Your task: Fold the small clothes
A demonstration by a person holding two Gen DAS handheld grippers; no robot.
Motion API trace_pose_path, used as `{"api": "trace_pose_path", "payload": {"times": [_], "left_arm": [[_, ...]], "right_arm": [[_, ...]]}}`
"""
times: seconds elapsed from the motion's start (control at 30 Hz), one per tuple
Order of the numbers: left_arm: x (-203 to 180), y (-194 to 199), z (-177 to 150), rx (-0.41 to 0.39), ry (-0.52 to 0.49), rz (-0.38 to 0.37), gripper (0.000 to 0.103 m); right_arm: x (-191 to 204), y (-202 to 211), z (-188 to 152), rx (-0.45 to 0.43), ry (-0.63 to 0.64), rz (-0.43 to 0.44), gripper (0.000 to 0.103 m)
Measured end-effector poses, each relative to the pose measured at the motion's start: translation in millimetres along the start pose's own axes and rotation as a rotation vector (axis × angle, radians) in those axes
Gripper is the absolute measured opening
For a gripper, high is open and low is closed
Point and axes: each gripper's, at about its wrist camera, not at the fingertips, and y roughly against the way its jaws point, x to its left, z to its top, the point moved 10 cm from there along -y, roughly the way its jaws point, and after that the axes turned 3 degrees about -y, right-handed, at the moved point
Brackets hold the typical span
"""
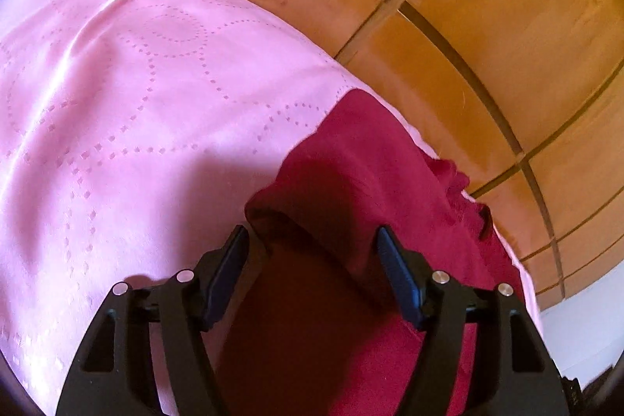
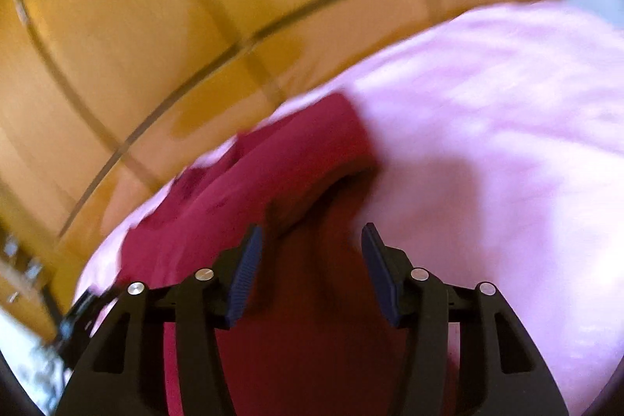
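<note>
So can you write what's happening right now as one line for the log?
step: folding | item: red garment on pink cloth | left gripper: open over garment | right gripper: open over garment, blurred

Left gripper (image 1: 312, 234) tilted down, jaws apart, pads clear of anything. Right gripper (image 2: 310, 234) tilted down too, jaws apart, narrower gap, view blurred.

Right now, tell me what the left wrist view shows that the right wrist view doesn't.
Only the left wrist view shows the dotted circle pattern stitched into the pink cloth, sharp and clear, and the left gripper with jaws apart over the garment. Only the right wrist view, which is blurred, shows the right gripper, also apart, and dark clutter at lower left. Both share the dark red garment on the pink cloth and the orange tiled floor.
</note>
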Motion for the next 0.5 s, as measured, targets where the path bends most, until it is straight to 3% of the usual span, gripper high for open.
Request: {"api": "trace_pose_path", "payload": {"times": [0.1,0.2,0.3,0.43,0.47,0.5], "left_arm": [[-1,-5,1,-0.005,-0.007,0.001,0.067],[-4,-10,3,-0.008,-0.015,0.008,0.067],[-3,-13,5,-0.006,-0.016,0.017,0.066],[1,-15,5,-0.008,-0.017,0.034,0.057],[3,-15,6,-0.008,-0.011,0.043,0.052],[5,-16,6,-0.009,-0.002,0.048,0.044]], "right_arm": [[-11,3,7,0.013,-0.057,0.031,0.053],[19,-3,-1,0.08,-0.016,0.181,0.053],[58,-26,-19,0.203,0.044,0.302,0.053],[66,-71,-30,0.285,0.049,0.251,0.052],[65,-86,-33,0.31,0.03,0.241,0.033],[65,-93,-36,0.331,0.028,0.235,0.006]]}}
